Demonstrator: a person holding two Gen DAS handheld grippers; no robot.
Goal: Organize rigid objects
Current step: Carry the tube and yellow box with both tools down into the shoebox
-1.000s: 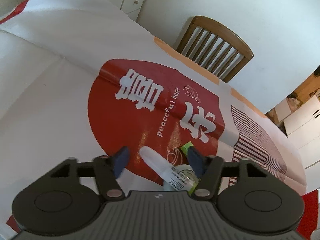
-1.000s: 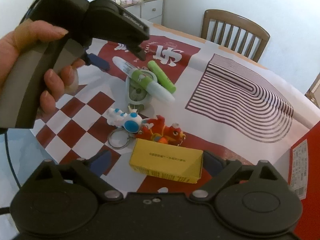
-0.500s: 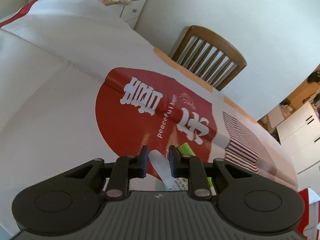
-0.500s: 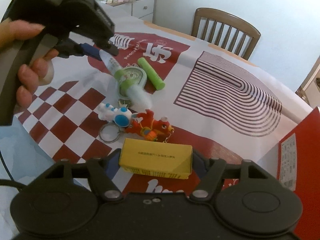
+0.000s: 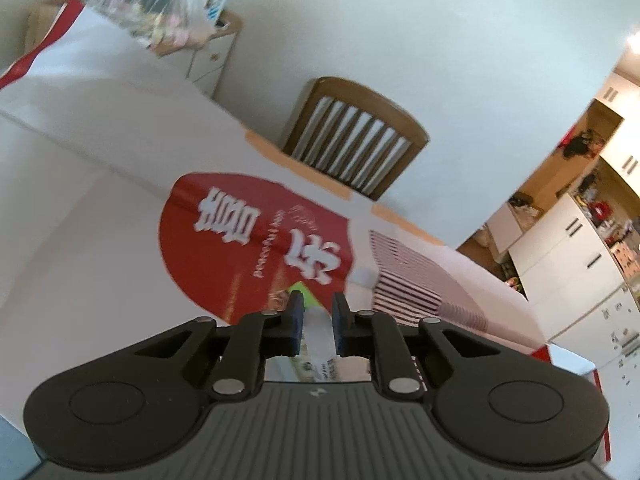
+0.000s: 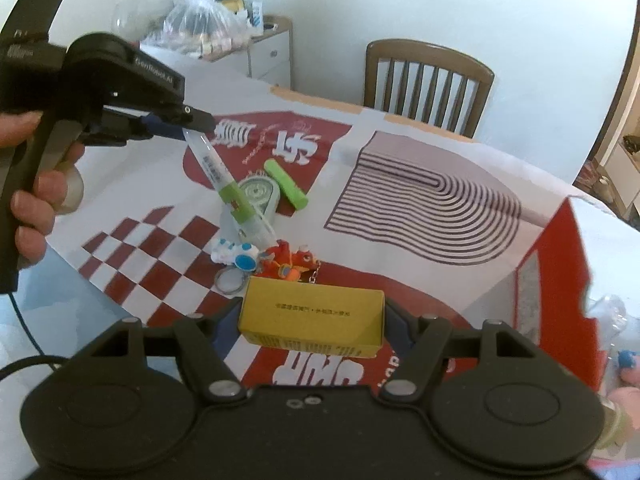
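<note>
**Both tongs loaded, both things off the cloth**

The left gripper point(image 6: 188, 130) is clamped on the capped end of a clear plastic tube with a green label point(image 6: 232, 188); the tube's long axis slants down and away from the jaws, over the printed red-and-white tablecloth point(image 6: 420, 152); the right gripper point(image 6: 312, 320) pinches the yellow cardboard box point(image 6: 312, 318) across its long axis, nearest the toy keychains point(image 6: 260, 260).

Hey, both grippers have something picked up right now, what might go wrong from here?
Two risks. The left gripper pinches the clear tube only at its very end, so the long part hangs down and may swing or slip out. Its low end also hangs just over the keychain toys and could knock them. The right gripper holds the yellow box by its short ends; squeezing harder might crush it.
</note>
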